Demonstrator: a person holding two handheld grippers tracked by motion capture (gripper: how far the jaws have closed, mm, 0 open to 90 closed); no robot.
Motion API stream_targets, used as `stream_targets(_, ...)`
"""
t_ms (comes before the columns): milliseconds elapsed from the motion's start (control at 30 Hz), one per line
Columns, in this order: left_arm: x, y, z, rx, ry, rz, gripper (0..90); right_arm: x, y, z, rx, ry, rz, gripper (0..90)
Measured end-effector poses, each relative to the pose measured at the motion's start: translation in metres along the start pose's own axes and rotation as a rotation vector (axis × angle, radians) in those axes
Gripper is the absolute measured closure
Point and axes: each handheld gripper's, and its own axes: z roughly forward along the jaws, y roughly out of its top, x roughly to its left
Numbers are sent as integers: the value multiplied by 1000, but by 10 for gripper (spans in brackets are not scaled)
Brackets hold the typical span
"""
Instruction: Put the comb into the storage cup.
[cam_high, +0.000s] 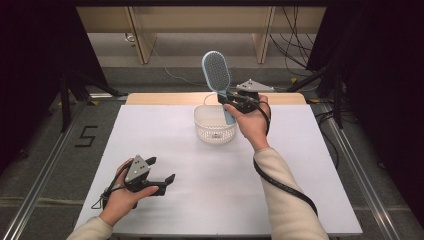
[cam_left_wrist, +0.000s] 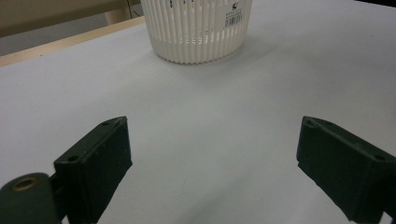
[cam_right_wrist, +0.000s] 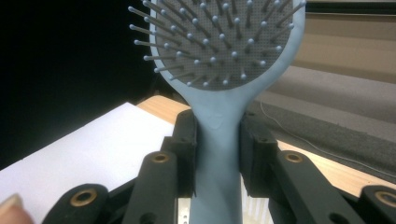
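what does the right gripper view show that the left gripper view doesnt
Right gripper view alone: the blue hairbrush, bristles facing the camera, its neck clamped between the right gripper jaws. Left gripper view alone: the white basket standing on the table, with the left gripper jaws wide apart and nothing between them. Both: the white table surface.

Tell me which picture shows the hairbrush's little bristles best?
The right gripper view: the hairbrush is close up, each bristle tip clear, its handle clamped by the jaws. The high view shows the whole brush small, above the basket.
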Motion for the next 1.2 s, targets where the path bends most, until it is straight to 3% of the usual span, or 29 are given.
stream_targets(467, -1, 0, 0, -2, -3, -1, 95, 2, 9, 7, 3, -3, -5, 709)
stream_targets(1200, -1, 0, 0, -2, -5, -1, 95, -2, 8, 20, 30, -19, -9, 709)
